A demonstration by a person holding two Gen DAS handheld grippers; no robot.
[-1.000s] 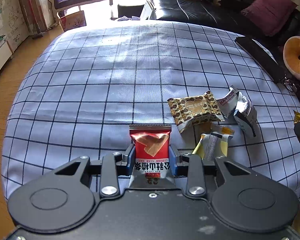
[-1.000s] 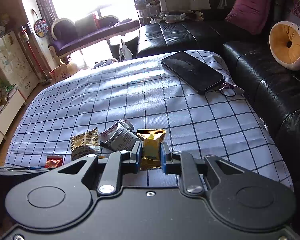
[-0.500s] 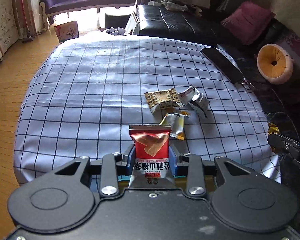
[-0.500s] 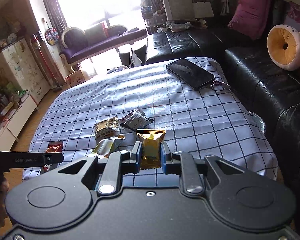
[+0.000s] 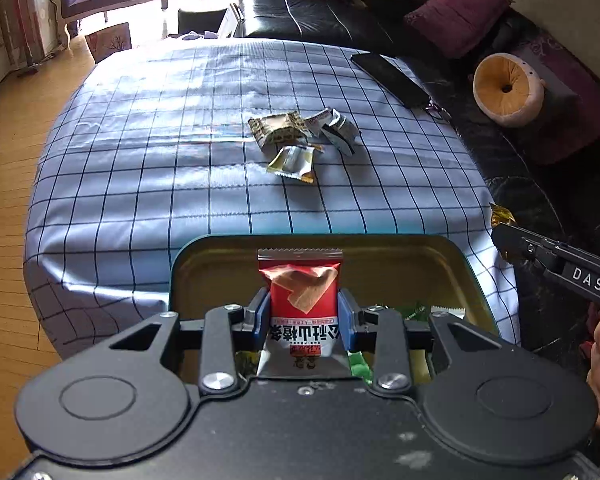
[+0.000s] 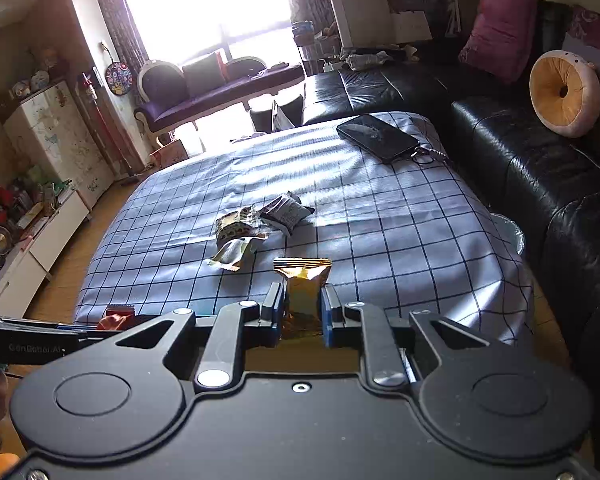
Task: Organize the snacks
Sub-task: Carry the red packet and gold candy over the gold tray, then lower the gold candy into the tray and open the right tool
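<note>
My left gripper (image 5: 303, 312) is shut on a red snack packet (image 5: 302, 292) and holds it over an open gold-lined tin (image 5: 216, 264) at the near edge of the checked table. Some green and yellow packets (image 5: 416, 310) lie inside the tin. My right gripper (image 6: 302, 312) is shut on a gold snack packet (image 6: 303, 284), also near the table's front edge; it shows in the left wrist view (image 5: 500, 216) to the right of the tin. A brown packet (image 5: 278, 130), a silver-yellow packet (image 5: 294, 162) and a dark grey packet (image 5: 334, 128) lie together mid-table.
A black phone (image 6: 376, 136) with a key ring lies at the table's far right corner. A black leather sofa (image 6: 540, 152) with a round orange cushion (image 6: 562, 92) runs along the right. Wooden floor (image 5: 4, 184) is to the left.
Both grippers have pulled back from the packet pile toward the table's near edge, each still holding its packet. The open tin has come into view under my left gripper.
</note>
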